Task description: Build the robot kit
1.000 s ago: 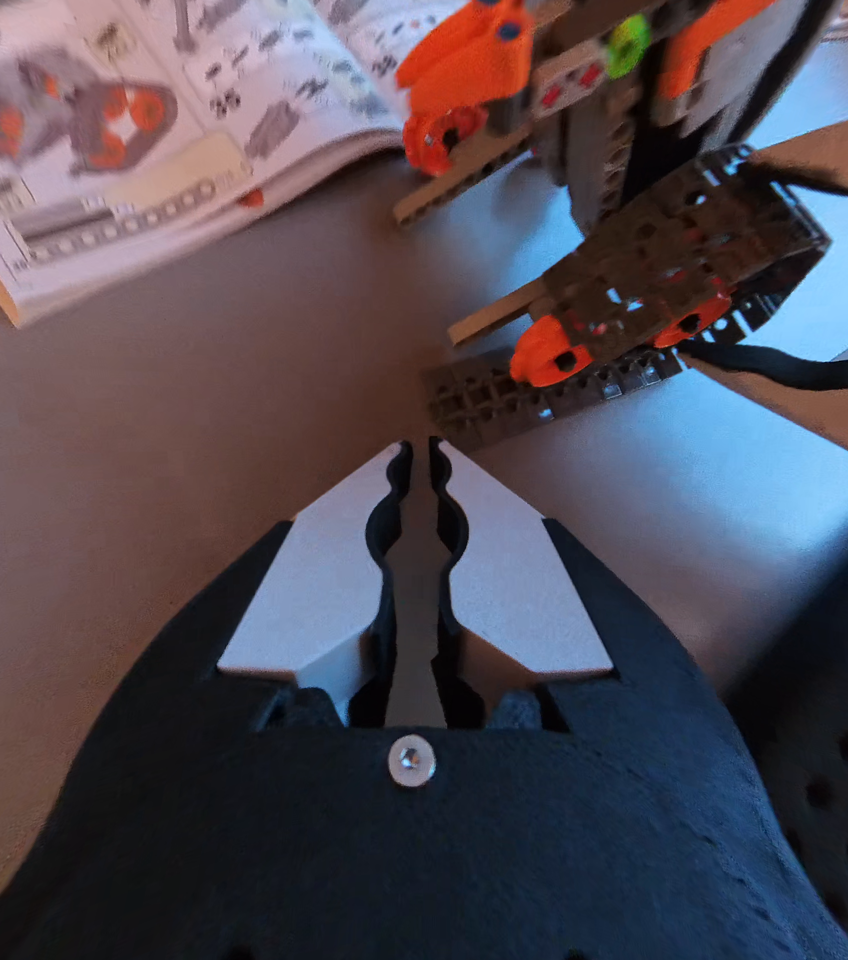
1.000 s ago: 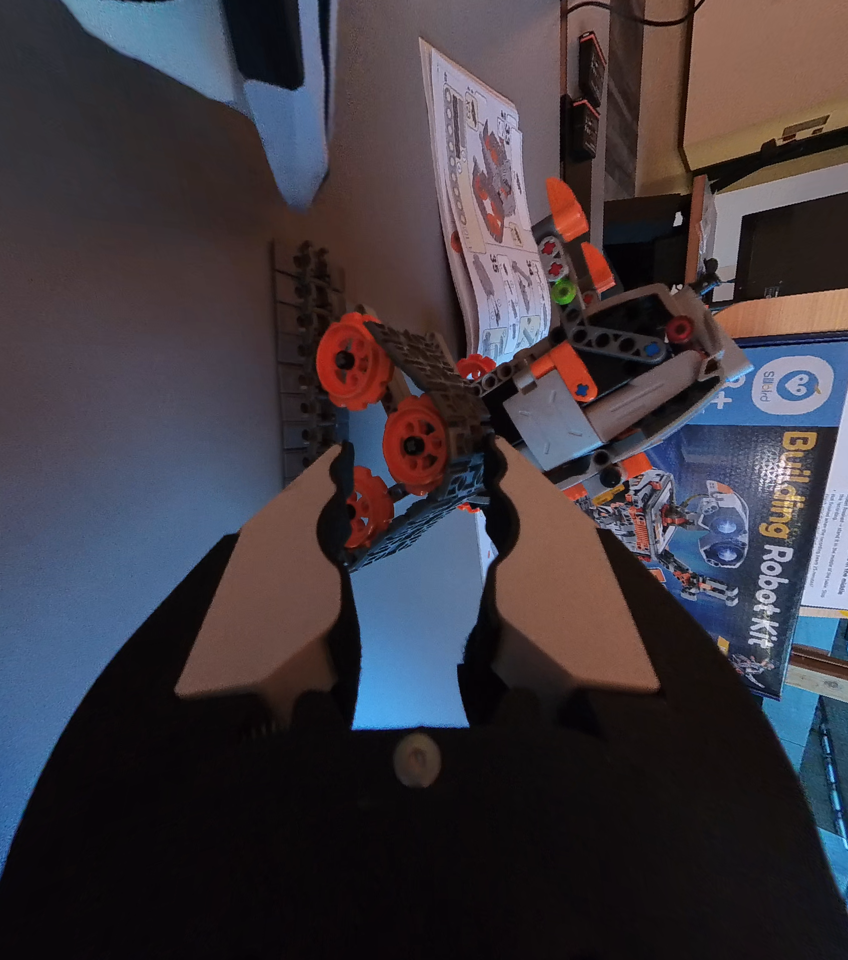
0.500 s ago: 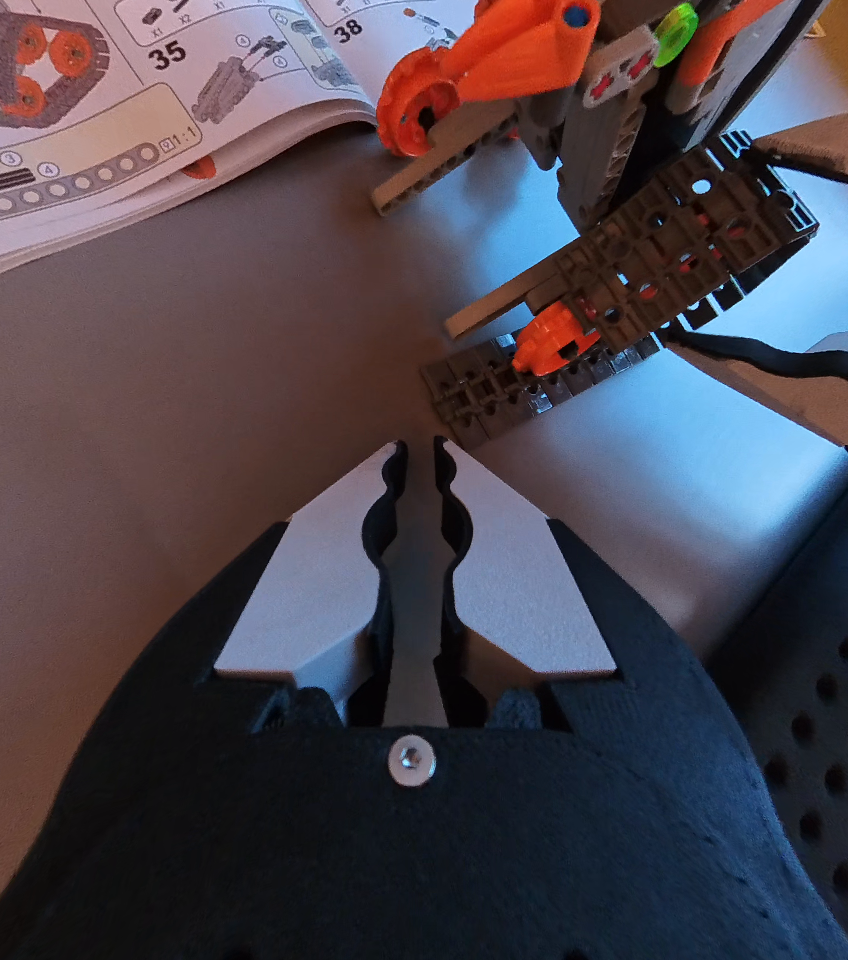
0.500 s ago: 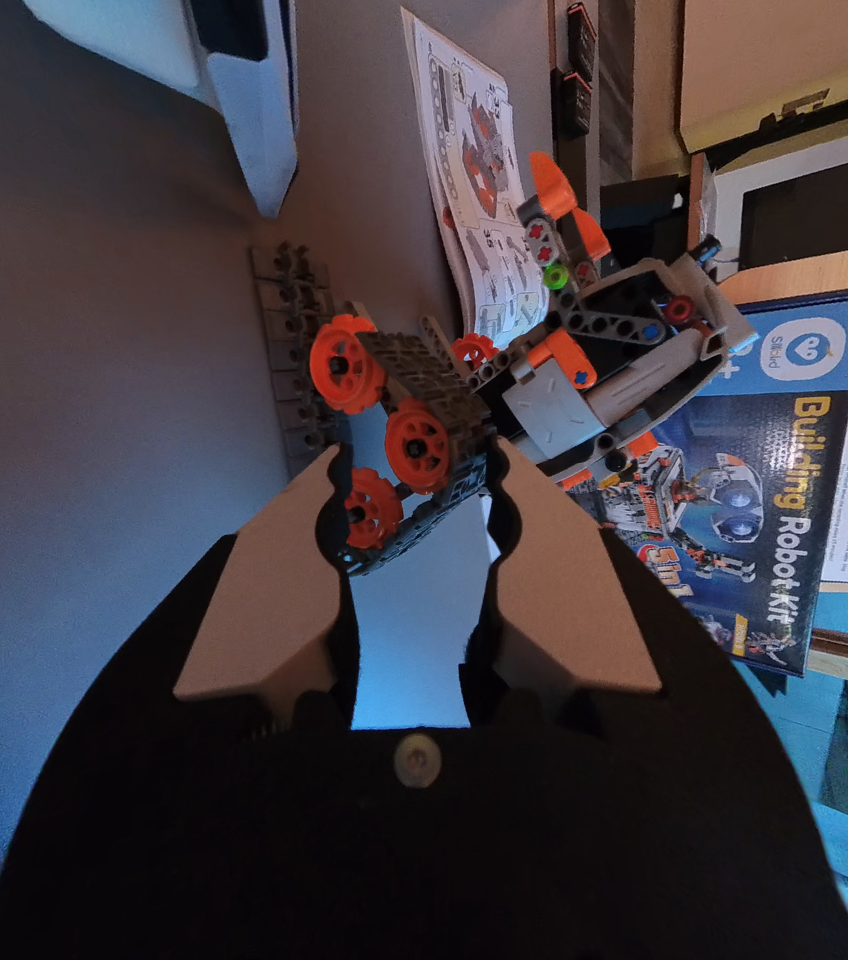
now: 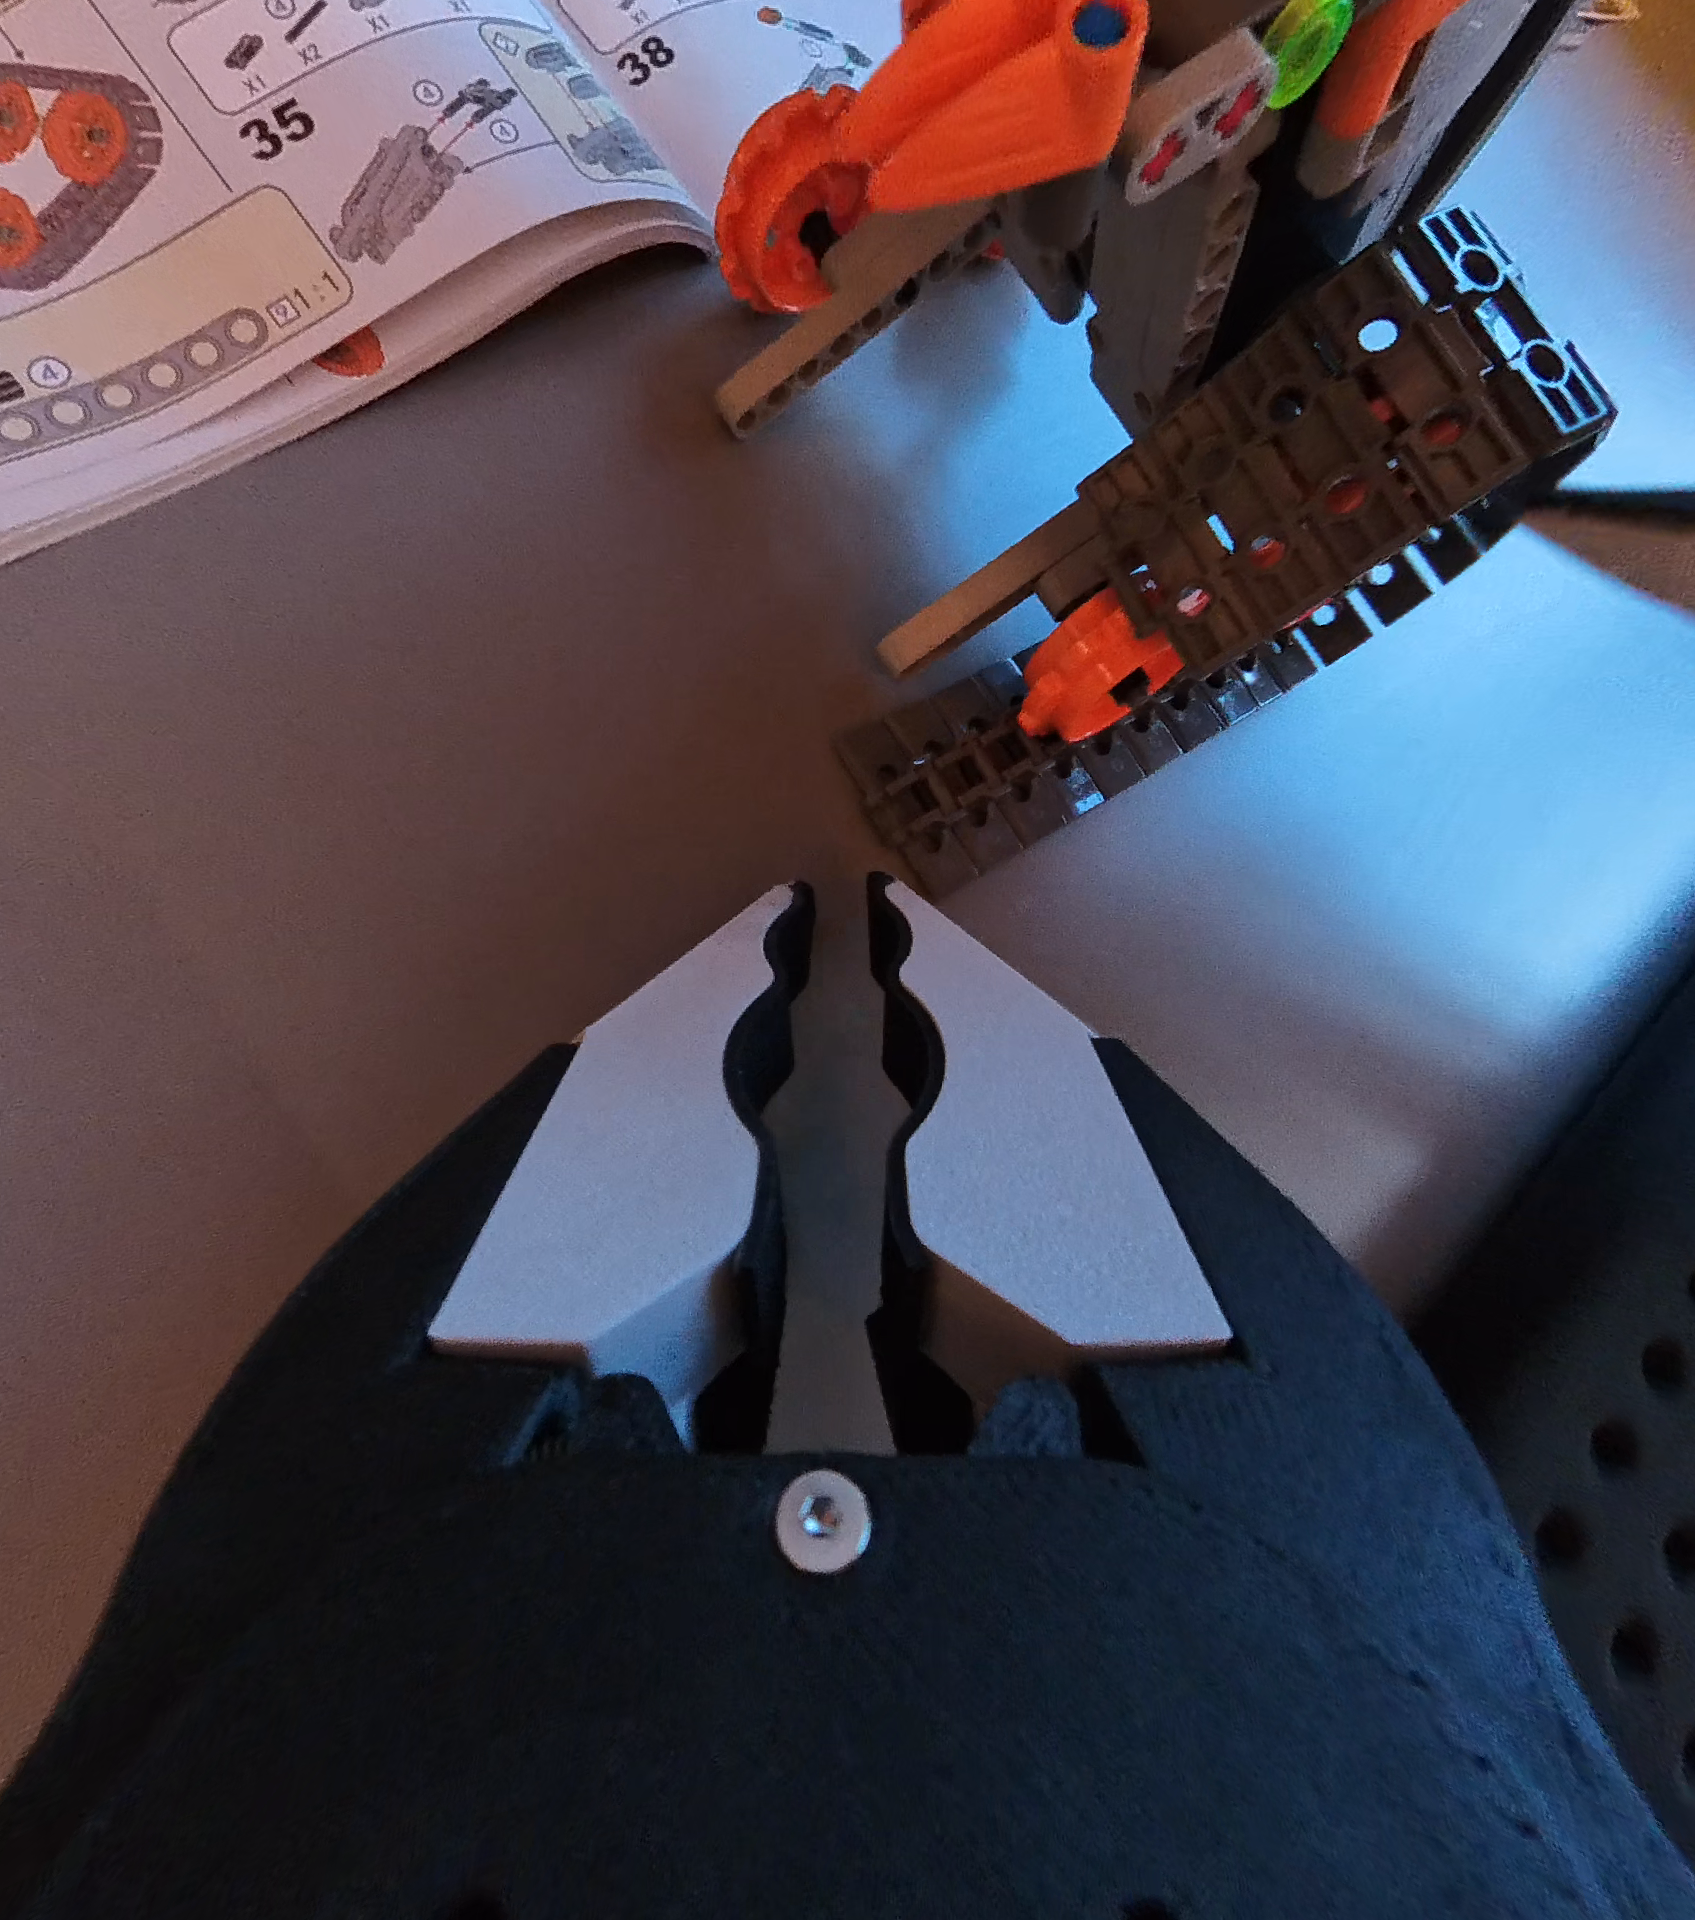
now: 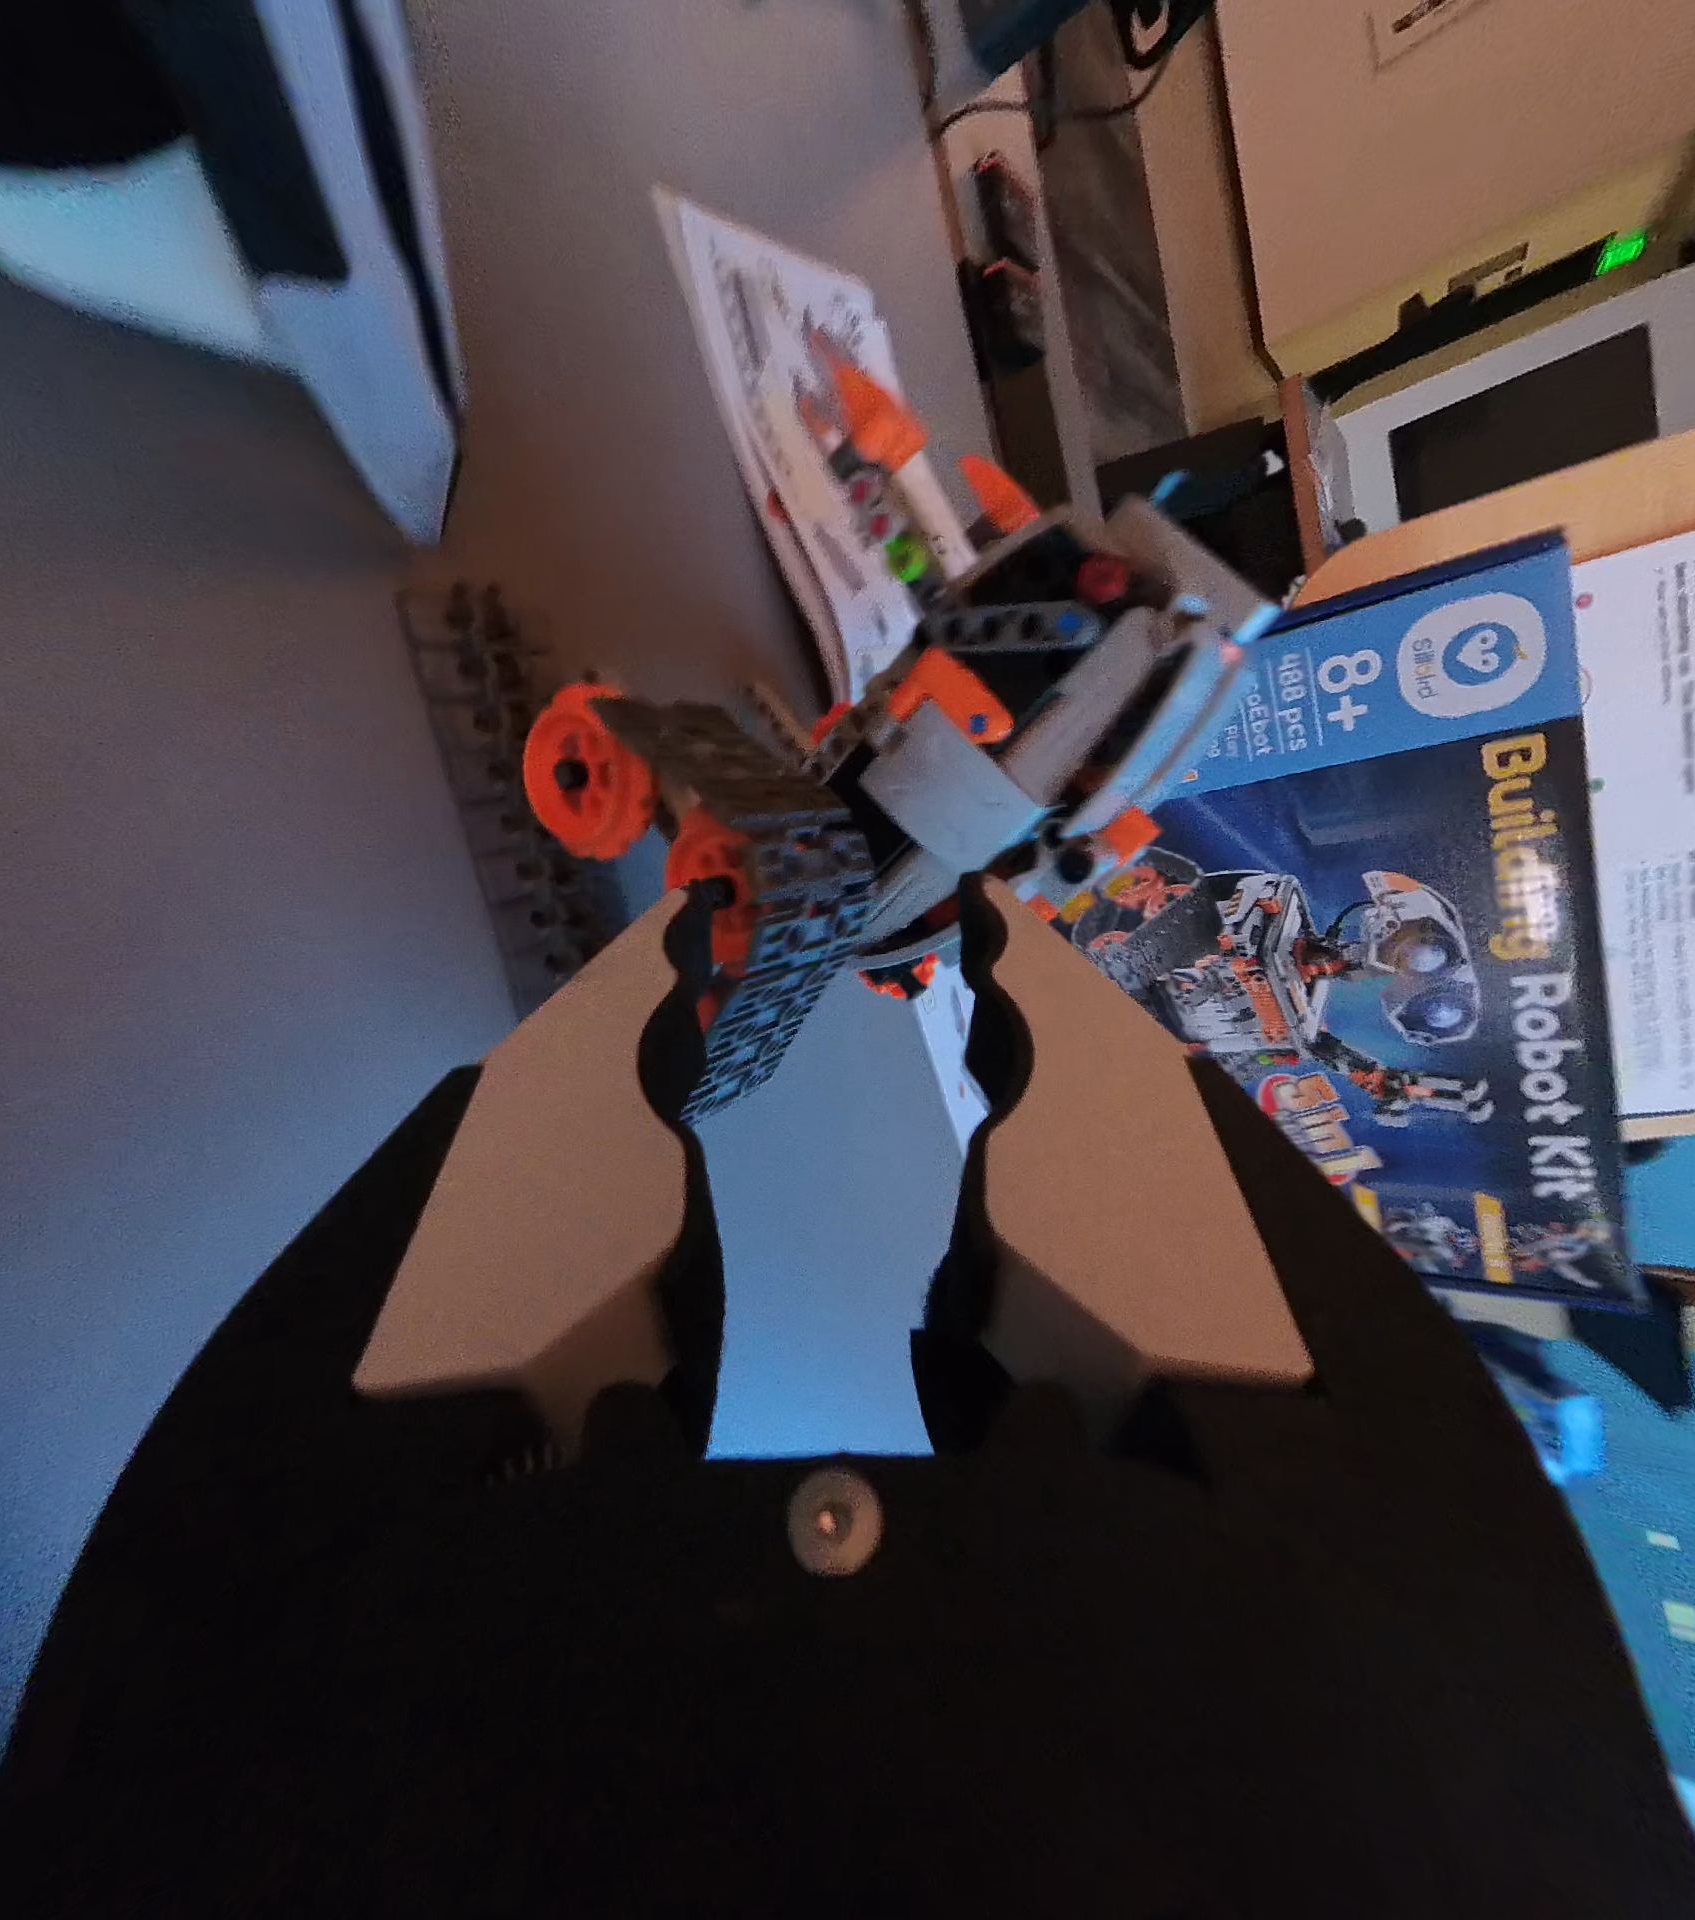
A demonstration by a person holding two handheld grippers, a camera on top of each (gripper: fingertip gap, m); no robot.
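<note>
Here, left tongs [image 5: 835,891] nearly closed, empty, right tongs [image 6: 827,902] parted around tracked model [image 6: 791,883].

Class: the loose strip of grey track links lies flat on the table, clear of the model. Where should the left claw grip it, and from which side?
Probably the near end of the track strip, from above, straddling its narrow width: it lies flat, and its far end runs under the model.

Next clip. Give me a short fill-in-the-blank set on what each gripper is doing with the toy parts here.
1. The left gripper holds ____; its jaws are nearly closed.
2. The loose grey track strip lies flat on the ____, just ahead of the left gripper.
3. The wheels on the brick robot model are coloured ____.
4. The right gripper has its jaws around the model's ____ section.

Missing words: nothing; table; orange; tracked
</note>
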